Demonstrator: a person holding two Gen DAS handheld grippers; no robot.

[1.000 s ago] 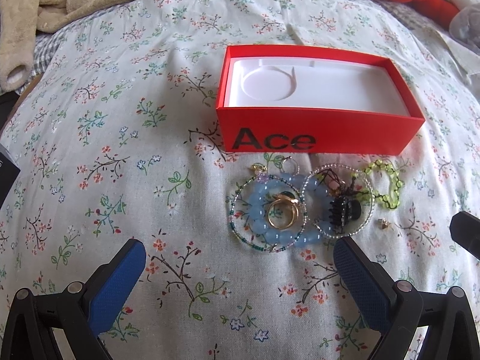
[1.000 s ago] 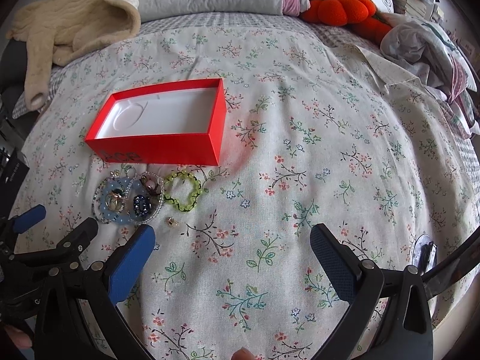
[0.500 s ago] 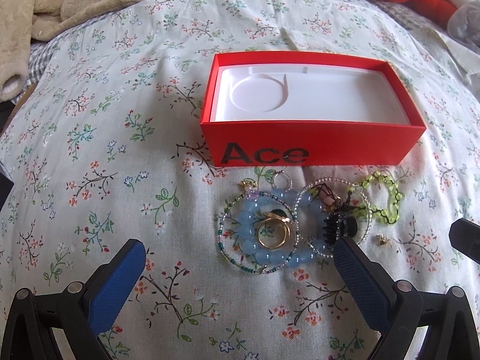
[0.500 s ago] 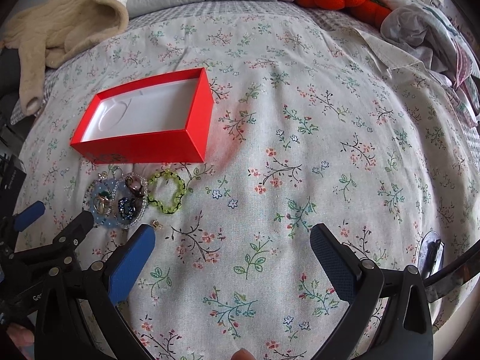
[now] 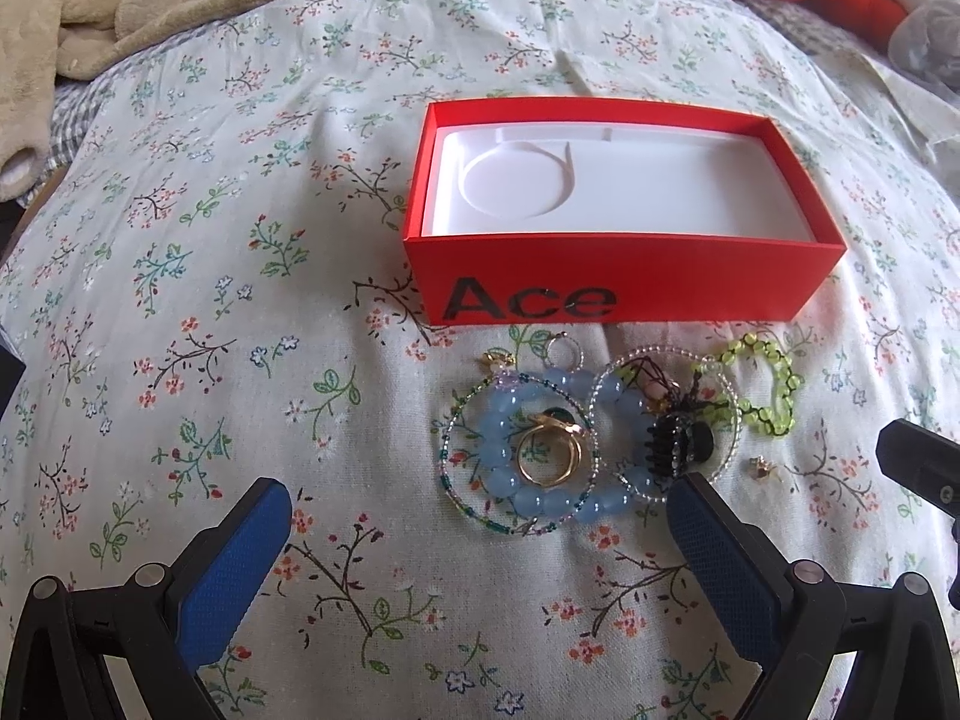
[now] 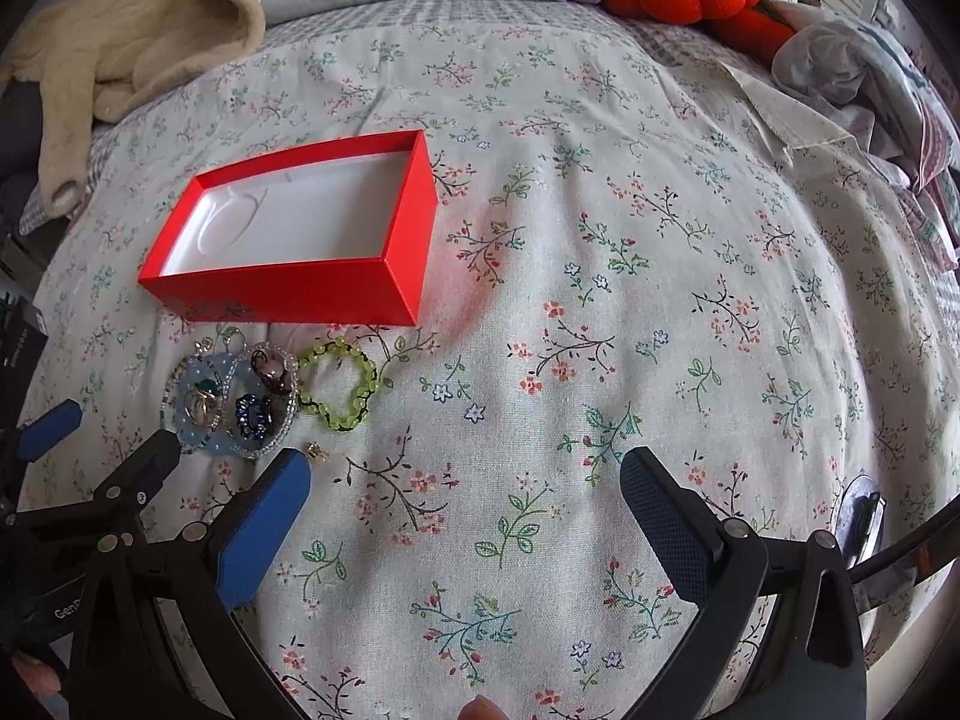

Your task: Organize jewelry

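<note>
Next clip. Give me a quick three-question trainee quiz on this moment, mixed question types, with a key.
1. True or false: the red box already holds some of the jewelry.
2. Multiple choice: the gold ring lies
A. inside the blue bead bracelet
B. inside the green bead bracelet
C. in the box
3. Short answer: what are the left gripper and right gripper holding?

Key
1. False. Its white insert is bare; all the pieces lie on the floral bedspread in front of it.
2. A
3. Nothing; both are open, jaws wide apart, above the bedspread.
</note>
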